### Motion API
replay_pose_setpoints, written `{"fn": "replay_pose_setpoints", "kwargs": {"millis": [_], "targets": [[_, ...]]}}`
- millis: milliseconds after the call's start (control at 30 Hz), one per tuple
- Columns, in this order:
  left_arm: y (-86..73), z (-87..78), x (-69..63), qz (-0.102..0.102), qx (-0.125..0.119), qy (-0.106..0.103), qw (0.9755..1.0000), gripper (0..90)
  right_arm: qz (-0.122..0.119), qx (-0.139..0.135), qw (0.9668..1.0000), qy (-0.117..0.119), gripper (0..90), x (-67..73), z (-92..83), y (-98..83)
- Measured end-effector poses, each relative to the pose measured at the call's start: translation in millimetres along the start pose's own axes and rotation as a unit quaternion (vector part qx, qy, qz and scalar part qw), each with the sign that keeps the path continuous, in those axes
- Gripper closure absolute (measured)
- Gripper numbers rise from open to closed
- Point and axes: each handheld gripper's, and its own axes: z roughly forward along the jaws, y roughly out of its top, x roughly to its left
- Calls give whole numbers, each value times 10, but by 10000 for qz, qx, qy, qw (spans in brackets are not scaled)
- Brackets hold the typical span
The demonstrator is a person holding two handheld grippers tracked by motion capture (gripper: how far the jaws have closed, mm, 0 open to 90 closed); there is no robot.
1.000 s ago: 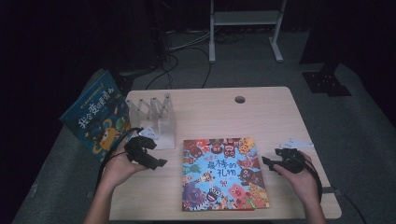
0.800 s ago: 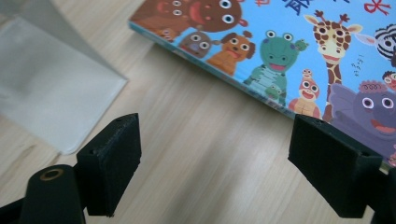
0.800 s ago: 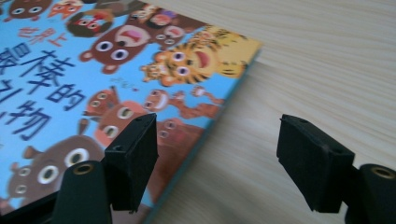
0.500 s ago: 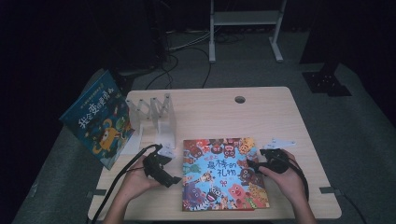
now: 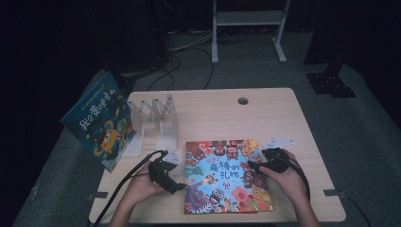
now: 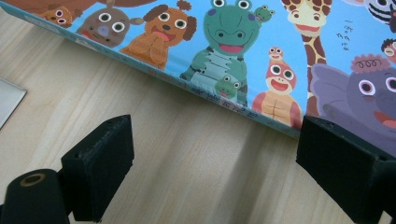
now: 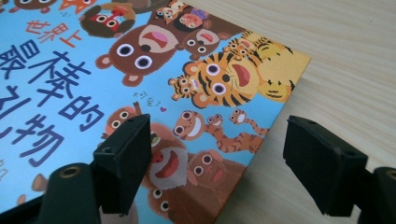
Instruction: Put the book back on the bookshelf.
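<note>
The book [image 5: 226, 176] lies flat and closed on the table's near edge, cover up. Cartoon animals crowd its blue cover around dark, apparently Chinese, title characters.

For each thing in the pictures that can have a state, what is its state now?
Animal picture book: closed, flat on the table.
Blue book: closed, leaning at the table's left edge.
Clear rack: upright, slots empty.
Left gripper: open, at the book's left edge.
Right gripper: just been opening, nothing gripped, over the book's right edge.
</note>
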Motion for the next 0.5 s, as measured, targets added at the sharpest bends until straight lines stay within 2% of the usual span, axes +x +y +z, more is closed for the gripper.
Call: {"fn": "replay_pose_setpoints", "kwargs": {"millis": [167,333,500], "targets": [[45,90,-85,29,-125,-311,9994,101,73,-23,10000,-28,222,-44,35,27],[114,145,-163,72,-99,-250,9996,71,151,-7,9999,1,219,-101,63,52],[143,195,-221,6,-204,-321,9993,71,261,-87,9996,64,215,-182,95,51]]}}
